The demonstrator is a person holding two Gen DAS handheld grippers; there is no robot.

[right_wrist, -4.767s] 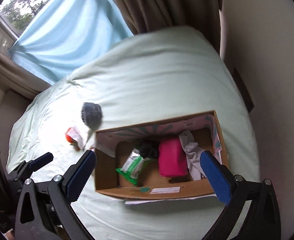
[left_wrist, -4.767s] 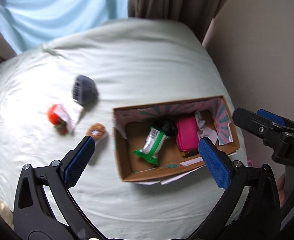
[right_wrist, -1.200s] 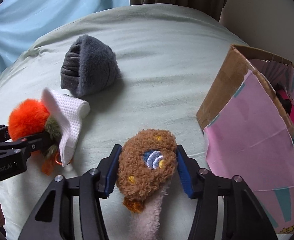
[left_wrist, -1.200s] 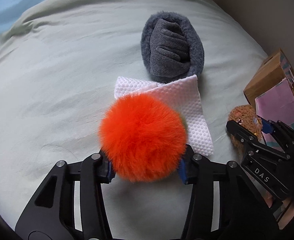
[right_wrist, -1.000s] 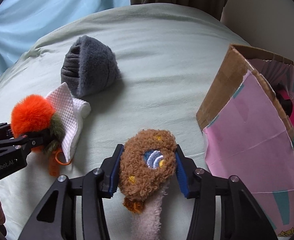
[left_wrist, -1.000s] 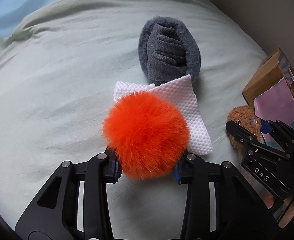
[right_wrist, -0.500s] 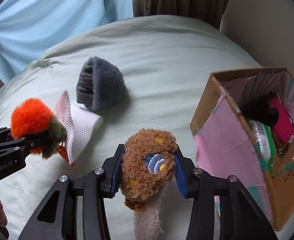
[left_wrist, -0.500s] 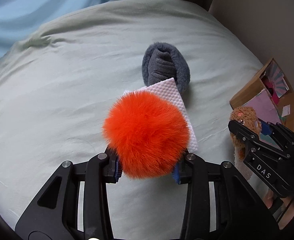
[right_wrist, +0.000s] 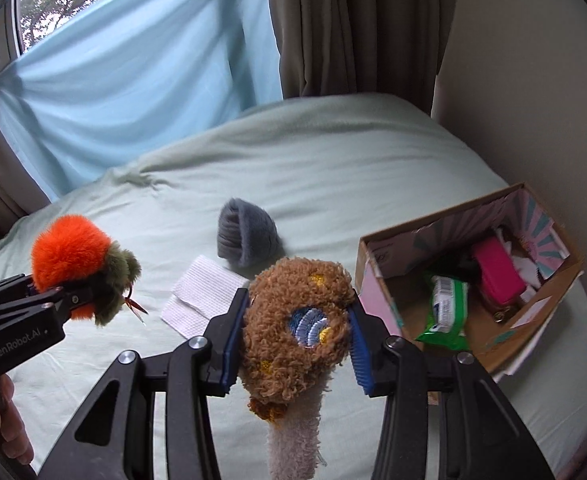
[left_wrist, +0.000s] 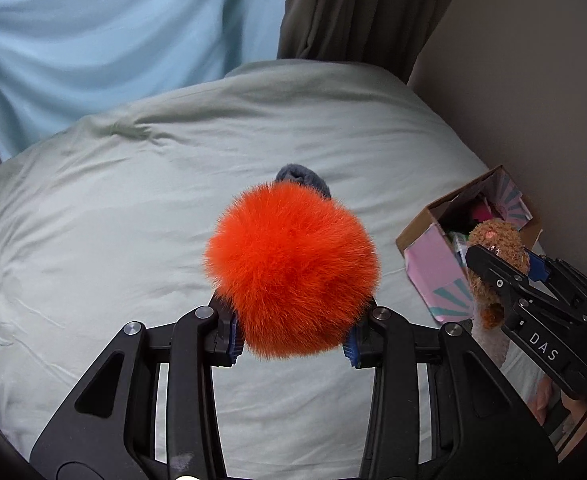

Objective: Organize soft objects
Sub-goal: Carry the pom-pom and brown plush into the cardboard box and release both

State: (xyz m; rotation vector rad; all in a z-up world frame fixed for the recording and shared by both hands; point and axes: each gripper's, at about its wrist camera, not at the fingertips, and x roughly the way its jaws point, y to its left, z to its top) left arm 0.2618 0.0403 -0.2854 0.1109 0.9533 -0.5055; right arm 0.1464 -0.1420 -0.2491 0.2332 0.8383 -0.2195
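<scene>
The left claw is clenched on the orange pompom, lifted above the bed. The right claw grips the brown plush toy beside the cardboard box, likely for dropping in.

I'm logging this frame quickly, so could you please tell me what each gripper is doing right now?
Left gripper: closed on the orange pompom.
Right gripper: closed on the brown plush toy.

Left gripper: jaws clamped on orange pompom, raised above bed.
Right gripper: jaws clamped on brown plush, raised above bed.
</scene>
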